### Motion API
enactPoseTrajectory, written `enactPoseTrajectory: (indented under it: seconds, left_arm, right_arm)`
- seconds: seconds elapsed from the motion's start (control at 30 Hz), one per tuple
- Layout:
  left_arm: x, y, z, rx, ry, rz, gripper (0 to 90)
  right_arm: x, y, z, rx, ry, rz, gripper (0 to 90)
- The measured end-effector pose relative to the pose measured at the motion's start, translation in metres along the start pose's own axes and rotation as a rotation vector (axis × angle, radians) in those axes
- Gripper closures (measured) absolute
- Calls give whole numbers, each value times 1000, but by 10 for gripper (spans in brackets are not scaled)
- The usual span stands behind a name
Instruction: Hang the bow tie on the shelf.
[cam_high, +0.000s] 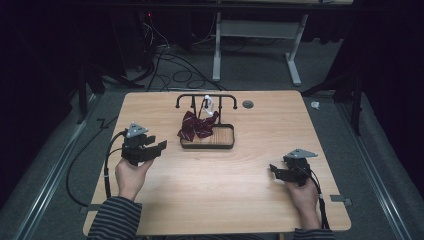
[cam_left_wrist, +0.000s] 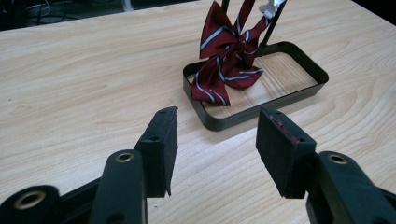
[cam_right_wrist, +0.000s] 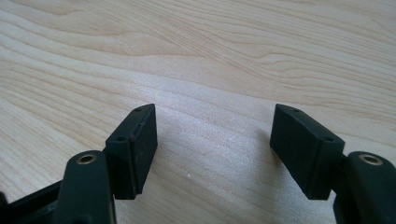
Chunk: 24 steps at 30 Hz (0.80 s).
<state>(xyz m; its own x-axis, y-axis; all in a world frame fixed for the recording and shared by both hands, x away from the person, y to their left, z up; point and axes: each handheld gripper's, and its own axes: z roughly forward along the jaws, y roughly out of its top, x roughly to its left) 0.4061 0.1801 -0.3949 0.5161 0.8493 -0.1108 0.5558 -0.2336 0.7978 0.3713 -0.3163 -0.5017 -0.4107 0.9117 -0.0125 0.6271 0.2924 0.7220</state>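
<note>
Tabletop (cam_high: 215, 185): a big wooden top with light grain. It carries everything here.

Tray (cam_high: 226, 143): a small dark tray with a wooden floor, near the far middle of the tabletop. In the left gripper view its rim (cam_left_wrist: 247, 116) is just past the claw tips.

Rack (cam_high: 206, 97): a thin black bar on posts that stands up from the back of the tray.

Bow tie (cam_high: 197, 126): dark red with pale stripes. It hangs from the rack, and its lower end droops onto the left part of the tray. In the left gripper view the bow tie (cam_left_wrist: 226, 60) is straight ahead of the claw, but apart from it.

White tag (cam_high: 209, 104): a little white piece high on the rack, just above the bow tie.

Left claw (cam_high: 161, 145): held in the person's left hand (cam_high: 131, 176) on the left side of the tabletop. It points toward the tray. Its two black jaws are spread apart with nothing between them, so it is let go.

Right claw (cam_high: 273, 169): held in the right hand (cam_high: 304, 192) on the right side, well away from the tray. In the right gripper view its jaws stand wide over bare wood and grip nothing.

Sleeve (cam_high: 116, 220): striped, at the bottom left edge.
</note>
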Motion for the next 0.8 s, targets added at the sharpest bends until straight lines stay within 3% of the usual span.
enactPoseTrajectory:
  seconds: [0.8]
  left_arm:
    - [3,-32,9,36,-24,-61,472]
  right_arm:
    - [0,0,0,0,0,0,334]
